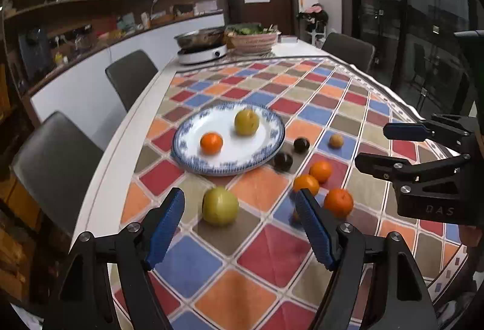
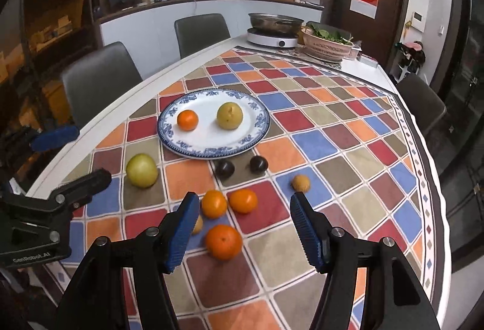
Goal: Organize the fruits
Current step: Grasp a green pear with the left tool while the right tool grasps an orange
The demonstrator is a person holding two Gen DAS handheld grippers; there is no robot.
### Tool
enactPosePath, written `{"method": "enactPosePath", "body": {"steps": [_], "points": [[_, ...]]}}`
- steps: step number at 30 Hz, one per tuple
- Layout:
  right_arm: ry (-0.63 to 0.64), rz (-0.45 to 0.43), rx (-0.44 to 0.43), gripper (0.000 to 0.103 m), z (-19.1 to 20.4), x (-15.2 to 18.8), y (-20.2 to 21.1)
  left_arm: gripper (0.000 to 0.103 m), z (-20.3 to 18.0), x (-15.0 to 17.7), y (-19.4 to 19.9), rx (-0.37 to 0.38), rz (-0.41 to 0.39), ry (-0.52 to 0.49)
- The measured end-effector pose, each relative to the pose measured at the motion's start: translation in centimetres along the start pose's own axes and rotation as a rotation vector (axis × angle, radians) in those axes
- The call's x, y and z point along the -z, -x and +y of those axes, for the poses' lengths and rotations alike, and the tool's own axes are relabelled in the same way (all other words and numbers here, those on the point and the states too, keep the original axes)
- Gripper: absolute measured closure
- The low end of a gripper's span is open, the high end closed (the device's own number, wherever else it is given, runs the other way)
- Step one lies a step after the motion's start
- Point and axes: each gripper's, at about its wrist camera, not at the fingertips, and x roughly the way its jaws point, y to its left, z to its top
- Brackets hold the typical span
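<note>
The blue-rimmed plate on the table already holds 2 fruits: 1 orange and 1 yellow-green pear. The rest lie loose on the checked cloth: a second pear left of the plate, 2 dark plums just in front of it, 3 oranges nearer the camera, and 2 small tan fruits, 1 partly hidden behind a claw finger. So roughly 8 pieces remain, and the job looks barely begun. The left claw gapes with nothing in it, the loose pear lying beyond its tips. The right claw stands half open and empty above the nearest orange.
</note>
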Motion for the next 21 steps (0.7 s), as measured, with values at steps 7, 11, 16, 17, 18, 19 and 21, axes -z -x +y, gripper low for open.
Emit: {"method": "enactPosePath", "body": {"steps": [7,11,16,17,18,19,21], "points": [[-0.018,0.068,-0.019,0.040,0.8,2.3,-1.6,0.027,0.2,2.5,-0.7,-0.021,0.044,0.027],[-0.013,0.103,-0.023,0.040,1.2,3.5,-2.4,0.027,0.1,3.5,-0.8,-0.027,0.053,0.019],[-0.001,0.119,-0.026,0.040,1.7,4.4,-3.1,0.027,0.3,4.6,-1.3,-0.021,0.070,0.021],[0.005,0.123,-0.024,0.040,1.8,4.5,-3.2,0.027,0.3,4.8,-1.5,-0.020,0.074,0.020],[0.010,0.127,-0.024,0.040,1.9,4.6,-3.4,0.027,0.4,5.0,-1.6,-0.020,0.074,0.019],[0.015,0.131,-0.025,0.040,2.0,4.6,-3.7,0.027,0.5,5.1,-1.7,-0.021,0.073,0.021],[0.019,0.137,-0.023,0.040,2.1,4.6,-4.1,0.027,0.6,5.2,-2.0,-0.027,0.073,0.021]]}}
